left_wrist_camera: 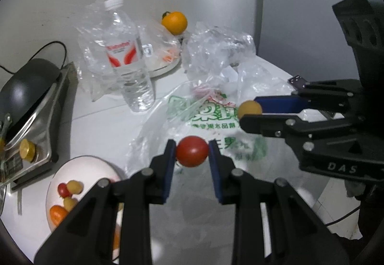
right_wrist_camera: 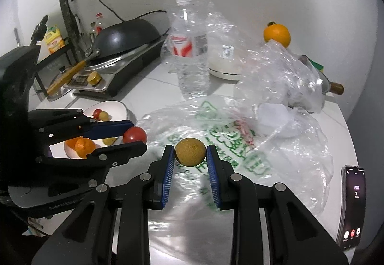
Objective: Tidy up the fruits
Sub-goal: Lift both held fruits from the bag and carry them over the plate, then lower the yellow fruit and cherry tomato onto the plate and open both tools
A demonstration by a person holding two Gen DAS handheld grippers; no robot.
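Two fruits in transit — left fingers (left_wrist_camera: 192,153) clamp red tomato (left_wrist_camera: 192,154), right fingers (right_wrist_camera: 190,154) clamp yellow fruit (right_wrist_camera: 190,151). Plate (left_wrist_camera: 81,164), seven o'clock, part-filled; orange (left_wrist_camera: 174,22), twelve o'clock on the table — unsorted.

Left claw (left_wrist_camera: 192,152): black plastic linkage arms, silver round rivets at the joints, blue ribbed pads on the fingers (left_wrist_camera: 168,169). Right claw (right_wrist_camera: 190,152): same black build, silver rivets, blue pads; its housing carries raised letters "DAS", seen from the left wrist.
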